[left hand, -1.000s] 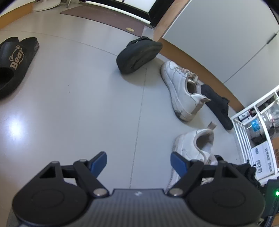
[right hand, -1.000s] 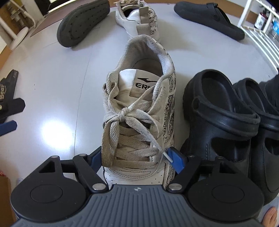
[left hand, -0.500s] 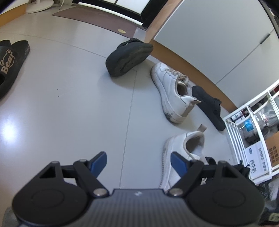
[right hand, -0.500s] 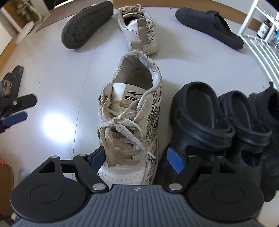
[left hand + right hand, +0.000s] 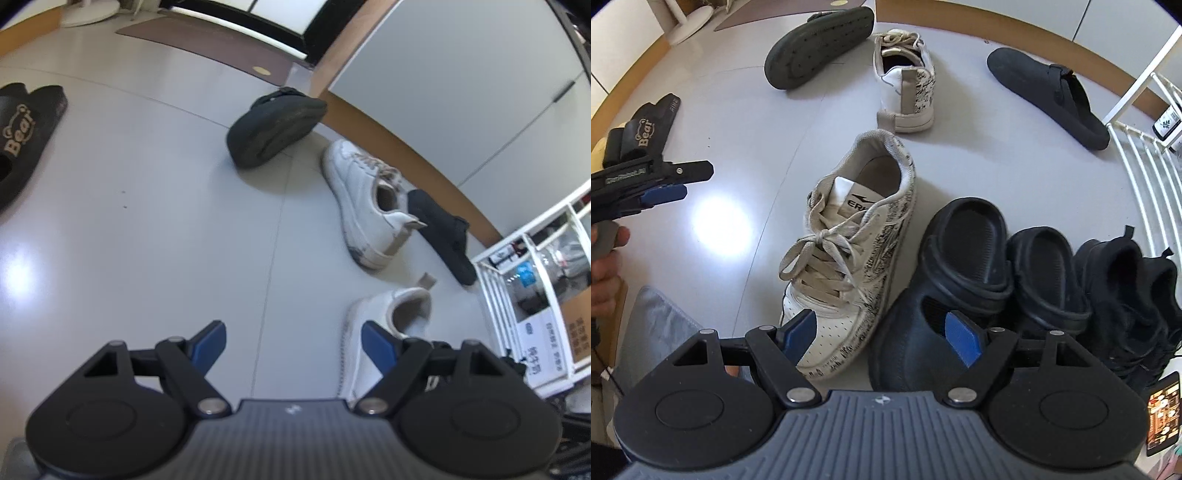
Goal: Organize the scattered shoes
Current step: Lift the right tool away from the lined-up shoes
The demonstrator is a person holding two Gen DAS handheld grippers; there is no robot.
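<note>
A white laced sneaker (image 5: 857,251) stands on the floor beside a row of black clogs (image 5: 960,251) and black sneakers (image 5: 1126,288). My right gripper (image 5: 881,328) hangs open above the sneaker's toe and the nearest clog, touching neither. The matching white sneaker (image 5: 905,85) stands farther off, heel toward me. My left gripper (image 5: 293,332) is open over bare floor, with the near sneaker's heel (image 5: 402,314) just right of its right finger. The far sneaker (image 5: 362,199) lies ahead of it. The left gripper (image 5: 665,184) also shows at the left edge of the right wrist view.
An overturned dark shoe (image 5: 275,129) and a flat black slipper (image 5: 443,232) lie near the wooden skirting. Black "Bear" slides (image 5: 22,136) sit at the left. A white wire rack (image 5: 517,295) stands at the right. A person's hand (image 5: 605,266) grips the left tool.
My right gripper has risen away from the laced sneaker and rolled, so more of the shoe row shows. The sneaker stays on the floor. The left gripper has barely moved.
</note>
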